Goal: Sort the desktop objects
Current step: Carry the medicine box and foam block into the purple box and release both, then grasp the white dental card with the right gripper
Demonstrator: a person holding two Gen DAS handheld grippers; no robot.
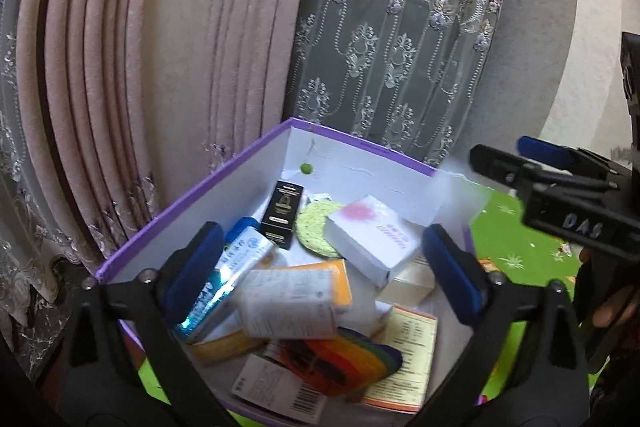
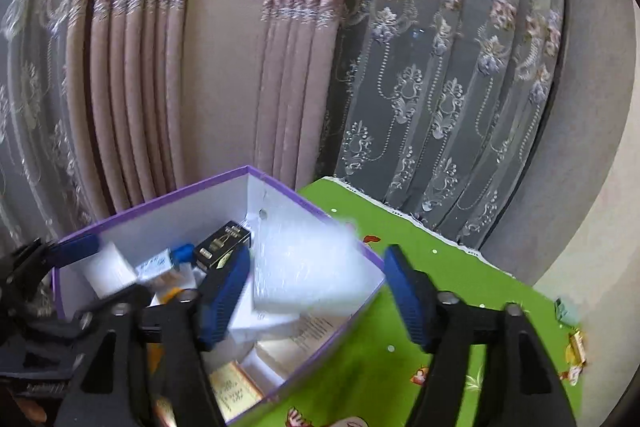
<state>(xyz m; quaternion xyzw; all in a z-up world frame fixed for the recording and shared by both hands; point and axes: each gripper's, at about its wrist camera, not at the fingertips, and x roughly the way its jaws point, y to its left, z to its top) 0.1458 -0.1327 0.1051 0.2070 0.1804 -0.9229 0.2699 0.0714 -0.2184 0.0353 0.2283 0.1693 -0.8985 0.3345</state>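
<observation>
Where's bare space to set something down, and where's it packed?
Free: green tablecloth right of the purple box, between its wall and the curtain-side edge. Small bare floor in the box's far corner, behind the black carton. Crowded: the box's near half, cartons piled.

Matt cardboard box (image 1: 168,223) w/ purple rim, glossy foil pack (image 1: 212,291), sheer lace curtain (image 1: 400,47), green cloth (image 2: 460,287).

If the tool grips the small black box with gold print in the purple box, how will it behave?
The black box looks like thin cardboard, so probably light and crushable. It stands leaning among loose packages, so likely to tip when nudged. Its glossy faces may slip slightly.
</observation>
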